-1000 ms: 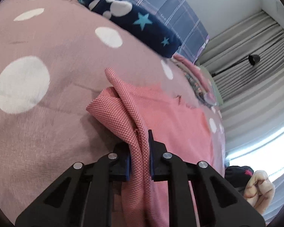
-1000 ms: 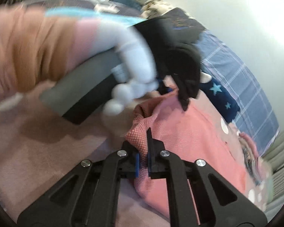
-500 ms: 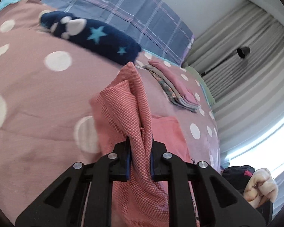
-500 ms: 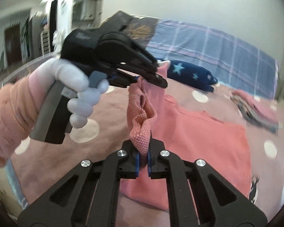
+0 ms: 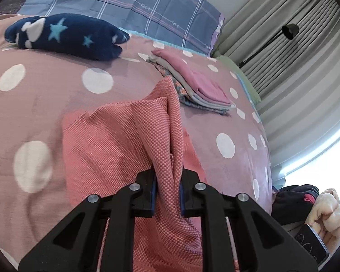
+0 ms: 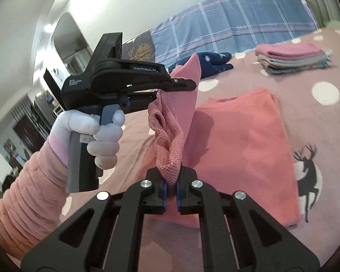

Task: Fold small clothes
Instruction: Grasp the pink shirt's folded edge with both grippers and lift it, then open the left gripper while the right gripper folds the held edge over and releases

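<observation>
Lifted the coral garment (image 5: 167,140) edge off the bed (image 5: 45,104) and carried it over toward the folded stack (image 5: 199,86).

Left gripper (image 5: 167,195) pads mostly covered by the bunched pink cloth (image 5: 129,149) clamped between them; pad faces not visible. Cloth's near part runs under the gripper body and off the bottom edge of the left wrist view. Right gripper (image 6: 170,195) fingertips partly buried in a cloth fold; contact line hidden. Stack (image 5: 199,88) of folded clothes, far right: lower layers show only as thin edges, count not readable. Hand (image 5: 326,215) at right edge of left wrist view cut off by the fisheye rim. Room at far left of right wrist view blurred, contents unreadable. Deer print (image 6: 308,170) partly lost near the rim.
</observation>
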A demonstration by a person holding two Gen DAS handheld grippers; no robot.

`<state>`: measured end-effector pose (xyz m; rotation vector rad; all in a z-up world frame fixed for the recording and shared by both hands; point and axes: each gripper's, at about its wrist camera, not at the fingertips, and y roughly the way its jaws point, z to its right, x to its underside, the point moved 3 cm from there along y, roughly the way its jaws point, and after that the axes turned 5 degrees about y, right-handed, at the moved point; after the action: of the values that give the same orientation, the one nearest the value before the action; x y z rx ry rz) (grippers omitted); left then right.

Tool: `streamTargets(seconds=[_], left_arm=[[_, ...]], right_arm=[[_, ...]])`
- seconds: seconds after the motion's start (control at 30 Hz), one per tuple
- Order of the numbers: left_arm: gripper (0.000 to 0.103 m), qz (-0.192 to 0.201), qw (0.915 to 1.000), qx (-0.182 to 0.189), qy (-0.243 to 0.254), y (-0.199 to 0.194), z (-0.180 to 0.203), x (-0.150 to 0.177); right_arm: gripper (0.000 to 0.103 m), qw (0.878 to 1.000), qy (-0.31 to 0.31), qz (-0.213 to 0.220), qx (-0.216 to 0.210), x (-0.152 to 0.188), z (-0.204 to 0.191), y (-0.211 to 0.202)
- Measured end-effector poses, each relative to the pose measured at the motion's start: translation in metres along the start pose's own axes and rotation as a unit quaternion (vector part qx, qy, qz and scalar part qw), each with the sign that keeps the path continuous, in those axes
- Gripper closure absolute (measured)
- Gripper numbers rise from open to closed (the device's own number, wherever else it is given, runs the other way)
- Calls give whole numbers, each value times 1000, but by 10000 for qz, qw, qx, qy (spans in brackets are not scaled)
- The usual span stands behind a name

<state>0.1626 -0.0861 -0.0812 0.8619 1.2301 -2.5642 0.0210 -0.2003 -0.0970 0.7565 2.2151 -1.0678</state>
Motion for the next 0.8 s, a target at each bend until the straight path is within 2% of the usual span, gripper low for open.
streamTargets(seconds=[0.23, 0.47, 0.53, 0.63, 0.73, 0.8], left_arm=[[89, -377, 9982, -305, 364, 37, 33, 4], [89, -726, 9919, -615, 839, 74, 61, 16], [86, -803, 9884, -826, 986, 83, 65, 18], [72, -781, 9844, -1045, 1184, 90, 72, 19], [69, -521, 9853, -951, 1320, 77, 85, 18], [64, -245, 9821, -995, 1578, 61, 97, 15]], right_arm=[[98, 9984, 547, 13, -138, 7, 40, -23], [98, 9947, 1016, -76, -149, 19, 72, -36], [98, 9938, 1099, -88, -135, 21, 79, -40], [98, 9930, 1171, -127, -114, 26, 86, -40], [98, 9913, 1293, -196, -113, 32, 92, -41], [98, 9897, 1407, -226, -109, 34, 96, -41]])
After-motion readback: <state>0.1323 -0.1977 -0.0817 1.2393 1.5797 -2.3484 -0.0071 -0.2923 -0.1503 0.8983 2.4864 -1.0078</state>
